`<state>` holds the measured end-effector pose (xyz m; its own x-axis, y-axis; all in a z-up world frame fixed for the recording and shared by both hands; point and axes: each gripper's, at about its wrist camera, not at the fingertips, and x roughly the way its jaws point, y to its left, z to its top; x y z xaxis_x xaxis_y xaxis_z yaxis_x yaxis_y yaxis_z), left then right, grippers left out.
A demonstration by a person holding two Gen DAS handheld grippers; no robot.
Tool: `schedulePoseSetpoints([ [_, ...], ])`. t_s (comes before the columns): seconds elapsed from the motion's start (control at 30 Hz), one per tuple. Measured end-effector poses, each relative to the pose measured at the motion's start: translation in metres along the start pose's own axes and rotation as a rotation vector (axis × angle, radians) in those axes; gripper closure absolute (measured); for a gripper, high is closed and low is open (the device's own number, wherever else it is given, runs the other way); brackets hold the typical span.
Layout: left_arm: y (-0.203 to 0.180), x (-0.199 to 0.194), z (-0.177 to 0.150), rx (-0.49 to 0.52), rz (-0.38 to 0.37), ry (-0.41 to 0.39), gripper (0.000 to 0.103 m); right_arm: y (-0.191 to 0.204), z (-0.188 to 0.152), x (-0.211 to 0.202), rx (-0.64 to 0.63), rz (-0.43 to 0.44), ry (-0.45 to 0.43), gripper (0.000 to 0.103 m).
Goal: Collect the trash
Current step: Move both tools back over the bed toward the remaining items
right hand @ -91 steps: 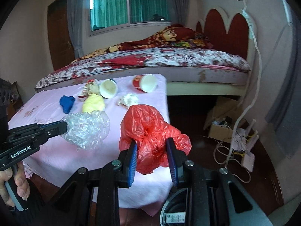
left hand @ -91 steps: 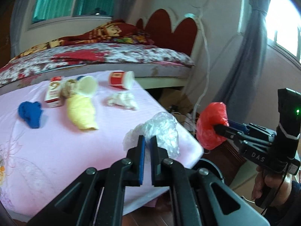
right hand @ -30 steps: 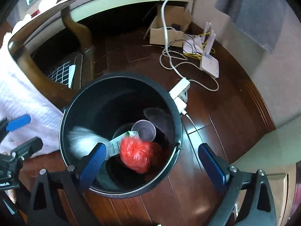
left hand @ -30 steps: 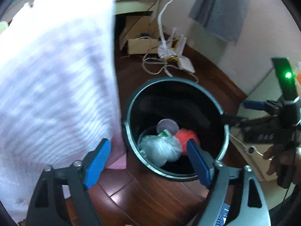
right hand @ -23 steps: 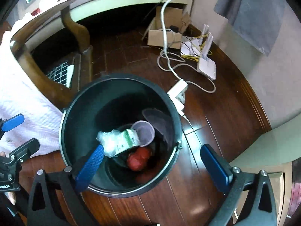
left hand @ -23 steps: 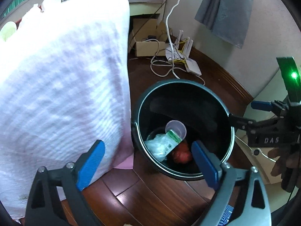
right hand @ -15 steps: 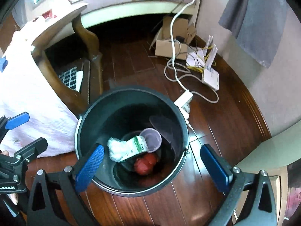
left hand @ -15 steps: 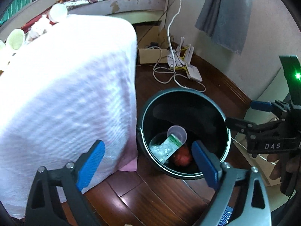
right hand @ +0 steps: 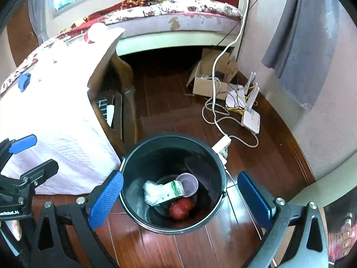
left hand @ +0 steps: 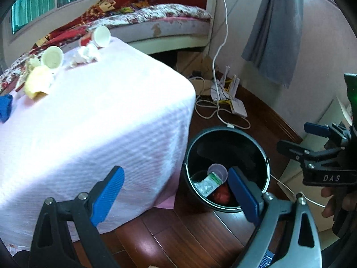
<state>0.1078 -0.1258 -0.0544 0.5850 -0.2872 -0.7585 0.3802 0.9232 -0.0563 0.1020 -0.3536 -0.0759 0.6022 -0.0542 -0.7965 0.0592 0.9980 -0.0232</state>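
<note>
Trash in part sits already in the black bin [right hand: 173, 184] on the wooden floor [right hand: 178, 116], just beside the draped corner of the table [left hand: 100, 116]. Nearest the cameras, the left gripper [left hand: 176, 195] has its jaws spread wide and holds nothing; the right gripper [right hand: 180, 197] is likewise wide open and empty, hovering above the bin's mouth so that its blue pads frame the rim. Down inside the bin lie a crumpled clear plastic bag [right hand: 154, 193], a white and green carton [right hand: 173, 193] resting across it, a clear plastic cup [right hand: 189, 184] and a red bag [right hand: 179, 207] balled at the bottom.

Farther off, on the pink tablecloth, the rest waits: a yellow wad [left hand: 38, 82], a blue item [left hand: 5, 109] at the picture's left edge, crumpled white tissue [left hand: 86, 52], a pale paper cup [left hand: 53, 57] on its side and a red and white cup [left hand: 99, 36] near the far edge. Something small lies beside the yellow wad, too blurred to name.

By my judgement the task is part done: four pieces are binned and at least five remain on the table, so both empty grippers are free to go back up to the tabletop for the next pieces. Beyond the table stands the bed [left hand: 160, 17]
</note>
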Motion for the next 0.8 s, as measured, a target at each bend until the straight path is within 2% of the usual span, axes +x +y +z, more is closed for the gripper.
schedulePoseSetpoints([
  [0.4, 0.027, -0.036, 0.009, -0.044, 0.044, -0.078, 0.008, 0.028, 0.022, -0.029, -0.011, 0.041, -0.098, 0.0],
  [0.6, 0.066, -0.055, 0.014, -0.097, 0.115, -0.124, 0.008, 0.059, 0.045, -0.034, -0.034, 0.101, -0.153, 0.0],
  [0.8, 0.12, -0.069, 0.013, -0.168, 0.206, -0.153, 0.008, 0.109, 0.068, -0.031, -0.075, 0.173, -0.202, 0.0],
])
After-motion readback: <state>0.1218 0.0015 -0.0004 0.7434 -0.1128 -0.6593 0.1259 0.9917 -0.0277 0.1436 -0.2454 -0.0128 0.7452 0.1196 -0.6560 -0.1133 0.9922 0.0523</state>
